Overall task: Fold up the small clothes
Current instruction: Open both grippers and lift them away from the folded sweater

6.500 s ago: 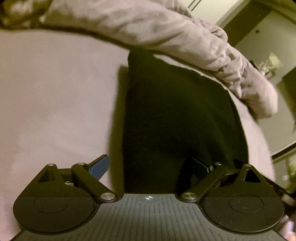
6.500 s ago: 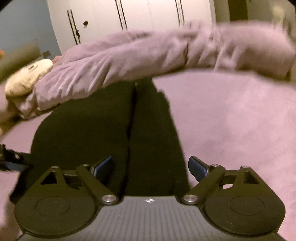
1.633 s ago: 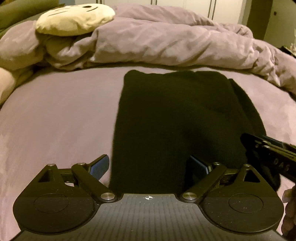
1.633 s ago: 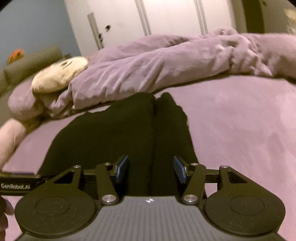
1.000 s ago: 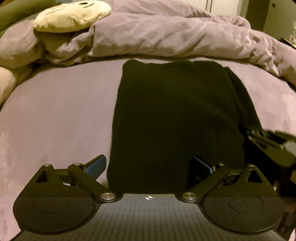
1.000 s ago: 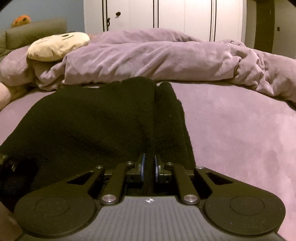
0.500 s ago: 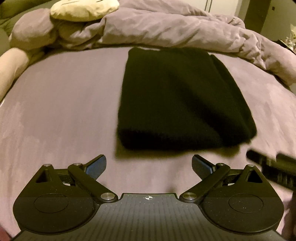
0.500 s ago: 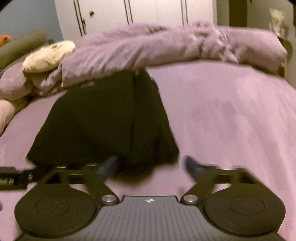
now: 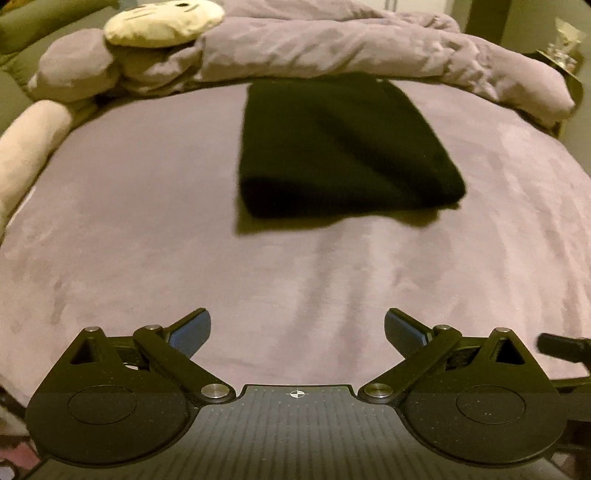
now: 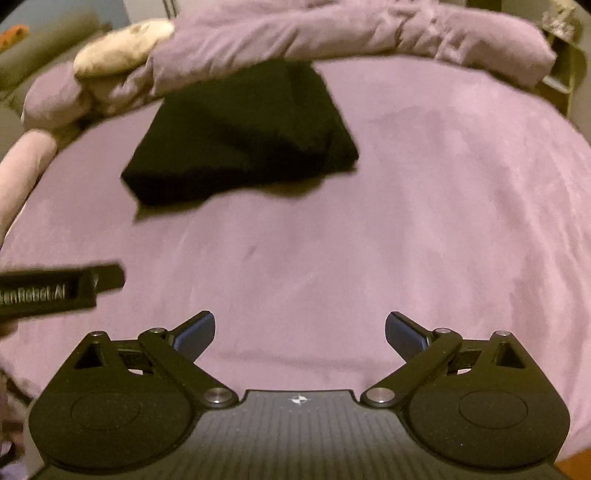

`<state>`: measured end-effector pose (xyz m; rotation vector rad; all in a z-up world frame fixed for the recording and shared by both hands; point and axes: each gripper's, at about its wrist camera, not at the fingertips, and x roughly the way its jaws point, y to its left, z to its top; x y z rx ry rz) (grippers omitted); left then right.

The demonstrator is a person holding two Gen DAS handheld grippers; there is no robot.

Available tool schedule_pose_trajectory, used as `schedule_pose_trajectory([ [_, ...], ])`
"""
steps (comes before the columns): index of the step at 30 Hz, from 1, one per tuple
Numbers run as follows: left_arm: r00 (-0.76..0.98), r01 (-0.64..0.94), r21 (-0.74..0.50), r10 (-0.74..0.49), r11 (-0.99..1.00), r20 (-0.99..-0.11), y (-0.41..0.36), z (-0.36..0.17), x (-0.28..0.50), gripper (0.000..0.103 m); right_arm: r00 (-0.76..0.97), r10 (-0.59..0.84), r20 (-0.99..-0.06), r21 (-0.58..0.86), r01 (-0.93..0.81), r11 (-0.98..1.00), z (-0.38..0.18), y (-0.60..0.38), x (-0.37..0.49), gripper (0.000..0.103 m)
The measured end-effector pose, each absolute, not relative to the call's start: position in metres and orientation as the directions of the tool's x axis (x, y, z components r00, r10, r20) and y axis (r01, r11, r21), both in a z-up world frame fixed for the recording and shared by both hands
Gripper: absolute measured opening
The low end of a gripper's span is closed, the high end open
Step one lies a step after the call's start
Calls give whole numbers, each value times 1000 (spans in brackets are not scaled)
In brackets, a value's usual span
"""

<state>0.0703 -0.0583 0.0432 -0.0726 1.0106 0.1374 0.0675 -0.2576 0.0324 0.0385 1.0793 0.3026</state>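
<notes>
Item: black garment (image 9: 340,147), folded into a compact rectangle, lying flat on the bed (image 9: 258,280) near the rumpled duvet (image 9: 332,44); your left tongs (image 9: 297,328) and right tongs (image 10: 299,328) stand wide and empty, fold apparently done

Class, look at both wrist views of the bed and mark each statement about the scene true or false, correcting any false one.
1. The black garment lies folded on the purple bedspread. True.
2. The right gripper is clamped on the garment. False: its jaws stand wide apart with nothing between them.
3. The left gripper is open and empty. True.
4. The cream plush toy sits on top of the garment. False: it rests on the bunched duvet behind it.
</notes>
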Motion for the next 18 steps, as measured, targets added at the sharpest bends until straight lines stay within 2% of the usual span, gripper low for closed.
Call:
schedule_pose_trajectory([
  [2,531,-133,-11,62,991,-845,-58,40,75,103,488,311,-816,243,-200,949,34,-265,70,99],
  [7,579,-233,-150,13,961,-815,-23,37,95,103,565,377,-734,302,-226,926,23,-252,103,99],
  [10,569,-277,-93,86,956,-818,-4,27,112,103,598,341,-726,329,-133,935,10,-257,145,98],
  [12,559,-316,-72,124,946,-820,9,18,125,103,576,335,-746,387,-35,921,-6,-267,176,88],
  [14,529,-337,-83,116,938,-841,18,7,143,103,533,424,-732,524,44,850,-26,-277,206,59],
  [15,511,-344,-85,111,935,-852,20,2,151,103,520,464,-717,579,75,812,-35,-278,218,52],
  [16,499,-350,-86,108,933,-860,20,-2,158,103,506,482,-715,603,98,792,-43,-275,229,46],
  [18,488,-350,-88,101,933,-867,16,-5,168,103,479,510,-715,623,104,776,-55,-267,245,44],
])
